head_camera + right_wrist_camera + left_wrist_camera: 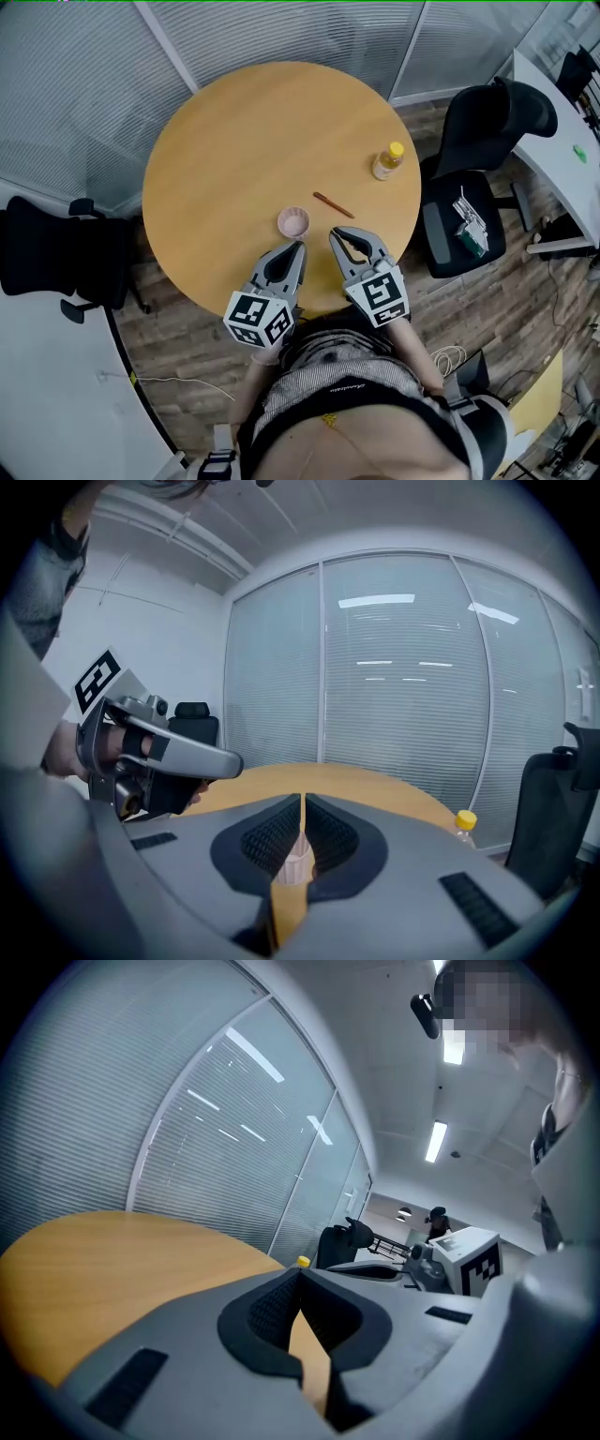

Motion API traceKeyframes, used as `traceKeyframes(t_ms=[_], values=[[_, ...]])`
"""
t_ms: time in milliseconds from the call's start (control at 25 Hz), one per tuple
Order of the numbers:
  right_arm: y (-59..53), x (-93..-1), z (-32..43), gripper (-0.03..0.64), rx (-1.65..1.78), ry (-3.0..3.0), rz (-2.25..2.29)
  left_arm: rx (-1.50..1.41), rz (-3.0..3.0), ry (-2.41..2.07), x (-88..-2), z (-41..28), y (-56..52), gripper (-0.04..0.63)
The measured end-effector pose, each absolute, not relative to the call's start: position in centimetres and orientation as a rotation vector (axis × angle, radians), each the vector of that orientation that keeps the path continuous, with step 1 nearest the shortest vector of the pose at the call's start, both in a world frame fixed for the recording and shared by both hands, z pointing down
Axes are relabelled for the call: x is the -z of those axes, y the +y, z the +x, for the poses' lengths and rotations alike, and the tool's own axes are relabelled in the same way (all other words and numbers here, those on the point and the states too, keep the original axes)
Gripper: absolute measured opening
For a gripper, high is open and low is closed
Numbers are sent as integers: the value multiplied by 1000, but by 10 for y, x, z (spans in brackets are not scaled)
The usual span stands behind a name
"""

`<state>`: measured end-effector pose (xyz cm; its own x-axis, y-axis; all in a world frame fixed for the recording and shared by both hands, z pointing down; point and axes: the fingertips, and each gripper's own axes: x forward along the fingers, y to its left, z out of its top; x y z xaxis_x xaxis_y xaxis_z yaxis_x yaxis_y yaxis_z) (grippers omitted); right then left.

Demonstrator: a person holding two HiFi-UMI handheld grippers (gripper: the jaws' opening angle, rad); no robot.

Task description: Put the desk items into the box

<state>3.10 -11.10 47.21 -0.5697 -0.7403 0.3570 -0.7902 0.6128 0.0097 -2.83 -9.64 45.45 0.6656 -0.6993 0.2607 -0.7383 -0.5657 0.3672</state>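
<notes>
While no box is showing, both grippers are sitting closed

Because I am holding my left gripper [297, 247] and right gripper [335, 233] pinched together and empty at the smooth wooden tabletop's [234, 131] near edge, I am risking tipping the light, round pink cup [293, 222] just beyond. Farther right, a thin brown stick [333, 204] is lying and a yellow-capped bottle [387, 161] is standing.

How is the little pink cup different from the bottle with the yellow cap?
The pink cup is short and open on top; the bottle is taller, with a yellow cap on. The pink cup is pink all over; the bottle looks clear with yellowish liquid. The pink cup sits near the person; the bottle stands by the right edge of the table. Both stand upright, untouched.
</notes>
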Motion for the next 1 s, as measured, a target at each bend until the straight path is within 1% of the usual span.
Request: traceKeyframes(t_ms=[520, 1000], values=[[-138, -460, 61, 29, -167, -2650, 936, -54, 2315, -1406, -442, -2, -106, 18], [-136, -458, 45, 29, -123, -2725, 744, -2, 2226, -1557, -438, -12, -99, 18]])
